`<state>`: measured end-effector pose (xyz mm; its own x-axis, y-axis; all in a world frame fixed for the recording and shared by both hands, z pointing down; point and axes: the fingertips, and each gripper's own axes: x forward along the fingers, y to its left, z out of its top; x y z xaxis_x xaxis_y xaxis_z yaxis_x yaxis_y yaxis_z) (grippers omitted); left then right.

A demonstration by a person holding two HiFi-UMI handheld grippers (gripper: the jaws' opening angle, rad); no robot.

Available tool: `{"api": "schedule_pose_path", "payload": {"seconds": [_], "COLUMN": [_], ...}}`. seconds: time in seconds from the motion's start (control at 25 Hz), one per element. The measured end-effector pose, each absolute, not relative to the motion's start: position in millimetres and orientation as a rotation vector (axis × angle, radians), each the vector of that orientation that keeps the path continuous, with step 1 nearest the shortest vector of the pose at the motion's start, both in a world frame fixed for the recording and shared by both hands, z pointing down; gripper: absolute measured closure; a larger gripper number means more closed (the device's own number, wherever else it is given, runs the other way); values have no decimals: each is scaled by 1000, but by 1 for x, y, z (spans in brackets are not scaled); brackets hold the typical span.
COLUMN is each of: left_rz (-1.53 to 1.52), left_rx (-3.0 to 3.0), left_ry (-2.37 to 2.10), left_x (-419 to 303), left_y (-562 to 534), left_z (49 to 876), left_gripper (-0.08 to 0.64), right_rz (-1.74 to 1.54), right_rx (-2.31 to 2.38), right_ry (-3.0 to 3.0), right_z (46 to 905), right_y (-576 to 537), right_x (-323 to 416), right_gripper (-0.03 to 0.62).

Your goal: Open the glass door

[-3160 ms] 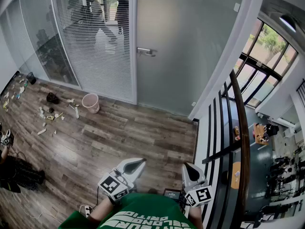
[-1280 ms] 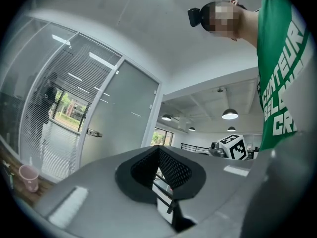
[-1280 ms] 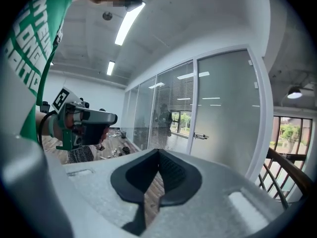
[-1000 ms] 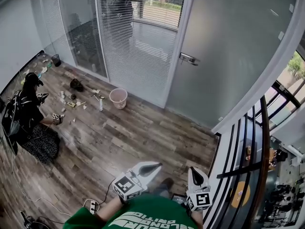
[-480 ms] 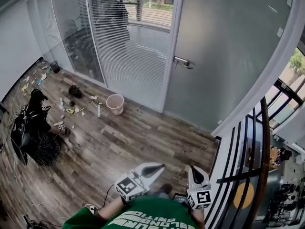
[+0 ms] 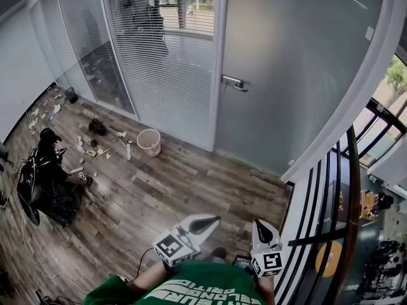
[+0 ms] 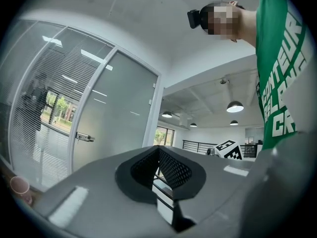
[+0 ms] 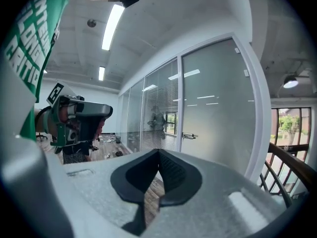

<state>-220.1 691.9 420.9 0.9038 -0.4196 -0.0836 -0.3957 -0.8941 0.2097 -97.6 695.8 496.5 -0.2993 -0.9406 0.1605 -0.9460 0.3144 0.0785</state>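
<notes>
I carry 2 empty tools low at my body, left gripper (image 6: 210,221) and right gripper (image 6: 260,226), each with jaws pressed together, as nothing is within reach. The glass door (image 6: 289,68) stands closed, far ahead, with its handle (image 6: 233,82) at its left edge.

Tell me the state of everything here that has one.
Door, closed.
Handle, untouched.
Left gripper, shut, empty.
Right gripper, shut, empty.
Bin, upright.
Blinds, lowered.
</notes>
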Motion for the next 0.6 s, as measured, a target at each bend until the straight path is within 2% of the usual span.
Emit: {"api": "schedule_pose_path", "payload": {"seconds": [0.6], "left_rz": [-182], "left_rx": [2880], "left_ry": [-614], "left_x": [-167], "left_y": [684], "left_z": [434], "left_gripper": [543], "right_rz": [128], "right_rx": [1799], "right_ry": [-2380], "right_z": [517], "right_y": [702], "right_x": [-30], "right_gripper": [598]}}
